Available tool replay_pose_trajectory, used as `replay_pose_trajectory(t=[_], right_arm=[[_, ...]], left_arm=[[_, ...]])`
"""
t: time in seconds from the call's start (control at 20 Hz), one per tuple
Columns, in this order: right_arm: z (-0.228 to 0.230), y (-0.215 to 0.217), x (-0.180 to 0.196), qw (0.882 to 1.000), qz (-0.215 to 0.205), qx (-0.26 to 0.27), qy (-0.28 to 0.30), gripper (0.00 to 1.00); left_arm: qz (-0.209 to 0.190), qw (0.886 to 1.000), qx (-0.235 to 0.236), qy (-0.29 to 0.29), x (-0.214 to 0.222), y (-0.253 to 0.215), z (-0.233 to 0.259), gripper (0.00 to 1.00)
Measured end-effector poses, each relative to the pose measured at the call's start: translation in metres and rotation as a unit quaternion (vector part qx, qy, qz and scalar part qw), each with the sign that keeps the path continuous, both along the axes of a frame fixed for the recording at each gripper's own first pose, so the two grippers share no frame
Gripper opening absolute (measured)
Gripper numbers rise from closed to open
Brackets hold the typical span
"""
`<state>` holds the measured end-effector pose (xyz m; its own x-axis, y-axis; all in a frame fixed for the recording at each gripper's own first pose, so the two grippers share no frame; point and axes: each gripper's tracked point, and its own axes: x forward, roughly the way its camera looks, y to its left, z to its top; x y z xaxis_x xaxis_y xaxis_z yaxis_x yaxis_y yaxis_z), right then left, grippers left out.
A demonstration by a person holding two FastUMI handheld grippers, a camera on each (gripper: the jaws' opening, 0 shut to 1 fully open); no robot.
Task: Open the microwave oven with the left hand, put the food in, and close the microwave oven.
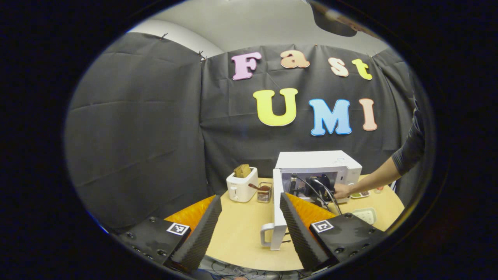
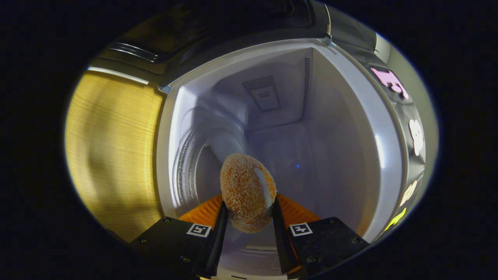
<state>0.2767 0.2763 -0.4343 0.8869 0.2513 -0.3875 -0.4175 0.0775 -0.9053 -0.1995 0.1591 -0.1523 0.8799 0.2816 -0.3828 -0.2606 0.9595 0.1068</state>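
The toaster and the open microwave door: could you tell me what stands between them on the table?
In the left gripper view, a small clear container with something brown inside stands between the toaster and the microwave door.

White microwave [image 1: 317, 160], white toaster [image 1: 242, 188], pale wood table [image 1: 241, 229], orange crumb-speckled food [image 2: 248, 191], dark grey sleeve [image 1: 410, 149]

No legible words, brands or numbers on any object. As signs, just square black-and-white coded markers: one on each finger block of the left gripper [image 1: 249, 198], left marker [image 1: 178, 228] and right marker [image 1: 322, 225]; same pair on the right gripper [image 2: 249, 202], at [image 2: 199, 230] and [image 2: 300, 229]. Faint small print atop the far microwave [image 1: 317, 159], too small to read.
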Motion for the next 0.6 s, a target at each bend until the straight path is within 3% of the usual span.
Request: replay_pose_trajectory(t=[0.2,0.3,0.55,0.6], right_arm=[[0.009,0.004,-0.010,0.999,0.009,0.026,0.019,0.86],[0.014,0.001,-0.017,0.999,0.010,0.035,0.025,0.94],[0.032,-0.018,-0.050,0.994,-0.013,0.095,0.055,0.96],[0.038,-0.023,-0.059,0.992,-0.017,0.109,0.061,0.96]], left_arm=[[-0.014,1.000,-0.002,0.000,0.010,-0.007,-0.003,0.98],[-0.022,1.000,-0.003,-0.002,0.015,-0.011,-0.003,0.96],[-0.037,0.999,-0.009,-0.007,0.026,-0.012,-0.004,0.96],[-0.040,0.999,-0.011,-0.006,0.027,-0.012,-0.005,1.00]])
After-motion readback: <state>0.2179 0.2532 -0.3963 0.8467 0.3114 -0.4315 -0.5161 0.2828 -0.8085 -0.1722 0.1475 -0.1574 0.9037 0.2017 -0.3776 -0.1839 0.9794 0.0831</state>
